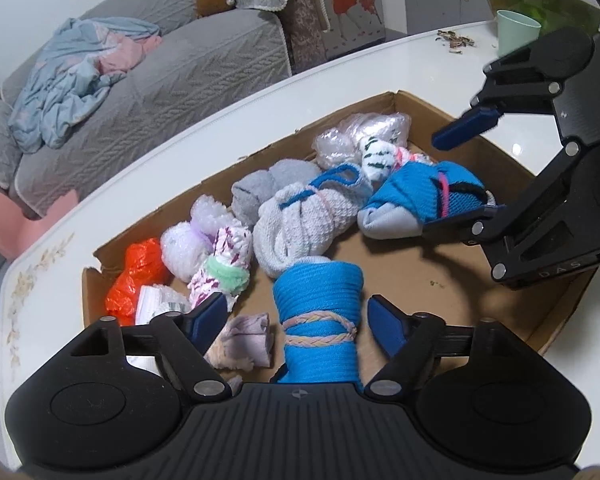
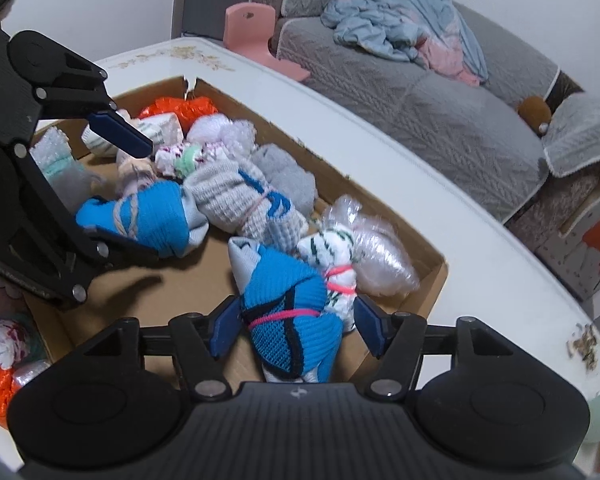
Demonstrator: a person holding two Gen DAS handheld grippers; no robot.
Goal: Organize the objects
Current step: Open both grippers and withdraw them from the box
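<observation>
Nearest the lens in the left wrist view, the left gripper (image 1: 296,320) stands open around a blue roll (image 1: 318,300) bound with braided bands; clear gaps show between its pads and the roll on both sides; the roll lies on the box (image 1: 556,312) floor at lower centre. In the right wrist view the right gripper (image 2: 296,326) straddles a blue bundle (image 2: 288,320) tied with a pink band; the left pad lies just beside the bundle, the right pad stands apart from it, so the jaws are open and not pressing. Both items sit inside the cardboard box, on the white table (image 1: 228,116). Other sock bundles crowd the box's upper left half in the left view: a white knit bundle (image 1: 300,220), a grey roll (image 1: 260,194), an orange bag (image 1: 140,276) in the left corner, clear-wrapped bundles (image 1: 356,136) near the far wall. Bare cardboard lies open at centre right, between the blue roll and the right wall; the near right rim runs just beside the table's edge. A green cup (image 1: 516,30) stands at upper right, well apart from the box; a grey sofa (image 1: 180,72) fills the upper left beyond the table edge.
</observation>
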